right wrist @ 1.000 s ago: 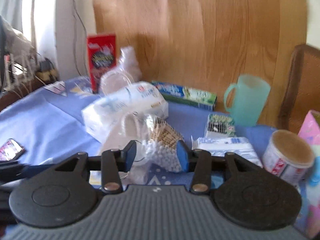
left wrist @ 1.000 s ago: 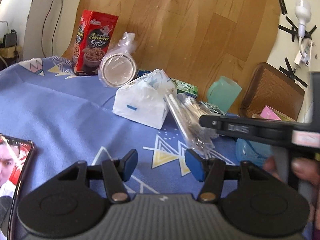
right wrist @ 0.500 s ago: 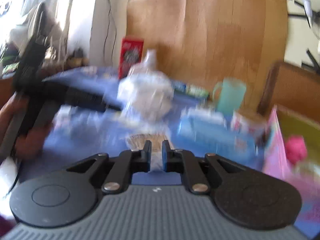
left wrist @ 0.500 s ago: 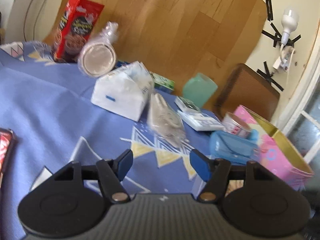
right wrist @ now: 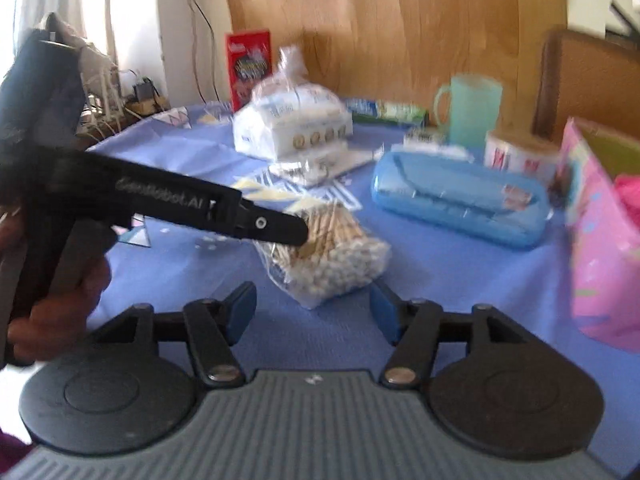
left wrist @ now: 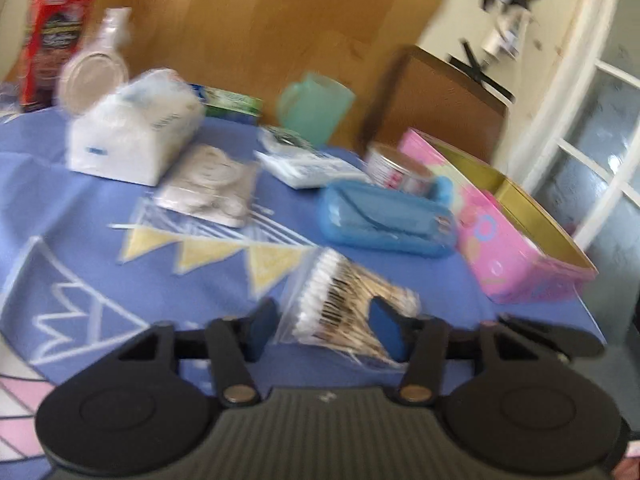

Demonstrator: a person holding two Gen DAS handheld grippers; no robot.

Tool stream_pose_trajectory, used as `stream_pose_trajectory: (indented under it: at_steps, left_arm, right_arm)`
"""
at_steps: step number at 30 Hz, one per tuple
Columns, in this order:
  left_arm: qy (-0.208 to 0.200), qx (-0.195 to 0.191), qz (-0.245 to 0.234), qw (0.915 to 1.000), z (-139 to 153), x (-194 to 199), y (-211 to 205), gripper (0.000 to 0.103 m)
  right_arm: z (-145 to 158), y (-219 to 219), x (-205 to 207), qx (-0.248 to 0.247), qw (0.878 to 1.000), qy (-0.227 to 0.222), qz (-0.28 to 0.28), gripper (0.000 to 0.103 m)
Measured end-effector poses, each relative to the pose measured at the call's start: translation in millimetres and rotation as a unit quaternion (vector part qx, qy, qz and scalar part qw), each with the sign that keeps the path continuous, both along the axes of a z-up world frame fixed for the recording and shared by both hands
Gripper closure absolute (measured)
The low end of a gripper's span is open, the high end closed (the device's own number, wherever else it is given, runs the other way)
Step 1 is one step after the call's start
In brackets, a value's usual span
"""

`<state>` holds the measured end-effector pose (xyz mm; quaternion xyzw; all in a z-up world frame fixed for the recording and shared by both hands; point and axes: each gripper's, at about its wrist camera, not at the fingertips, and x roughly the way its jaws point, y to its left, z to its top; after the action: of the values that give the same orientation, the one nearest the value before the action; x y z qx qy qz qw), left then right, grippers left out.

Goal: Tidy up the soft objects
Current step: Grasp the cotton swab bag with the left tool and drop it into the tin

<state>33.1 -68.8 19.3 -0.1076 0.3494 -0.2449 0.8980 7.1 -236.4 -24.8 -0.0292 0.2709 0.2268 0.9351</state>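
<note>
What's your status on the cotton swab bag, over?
Both hand-held grippers open: left, right. Cotton swab bag lying on the blue tablecloth, ungripped, left fingers either side. Pink box open; blue case beside it.

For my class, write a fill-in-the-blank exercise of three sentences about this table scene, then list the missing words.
1. The bag of cotton swabs lies on a tablecloth whose main colour is ____.
2. Both the left claw and the right claw are ____, gripping nothing.
3. The mug near the wooden board is coloured ____.

Missing words: blue; open; green
</note>
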Motion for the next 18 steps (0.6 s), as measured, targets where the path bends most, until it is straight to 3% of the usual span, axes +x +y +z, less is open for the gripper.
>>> stream_pose_trajectory:
  at_steps: [1, 2, 3, 8, 13, 18]
  left_arm:
    - [0.003, -0.003, -0.008, 1.0000, 1, -2, -4, 0.059]
    - [0.000, 0.001, -0.014, 0.9999, 3, -3, -9, 0.059]
    - [-0.008, 0.008, -0.020, 0.9997, 7, -6, -15, 0.059]
    - [-0.073, 0.012, -0.081, 0.9940, 37, -13, -58, 0.060]
    - [-0.126, 0.009, -0.149, 0.9807, 67, -10, -126, 0.059]
    - [-0.143, 0.021, -0.200, 0.9690, 70, -1, -206, 0.059]
  right_arm:
    - [0, 1, -1, -0.001, 1.000, -0.007, -0.004, 0.048]
    - [0, 0, -3, -0.007, 1.000, -0.013, -0.016, 0.059]
    - [1, -2, -5, -0.011, 0.999, -0.020, -0.029, 0.060]
    - [14, -38, -30, 0.023, 0.993, -0.078, -0.088, 0.061]
    - [34, -75, -53, 0.008, 0.971, -0.159, -0.176, 0.061]
    - [40, -134, -54, 0.017, 0.951, -0.172, -0.256, 0.061]
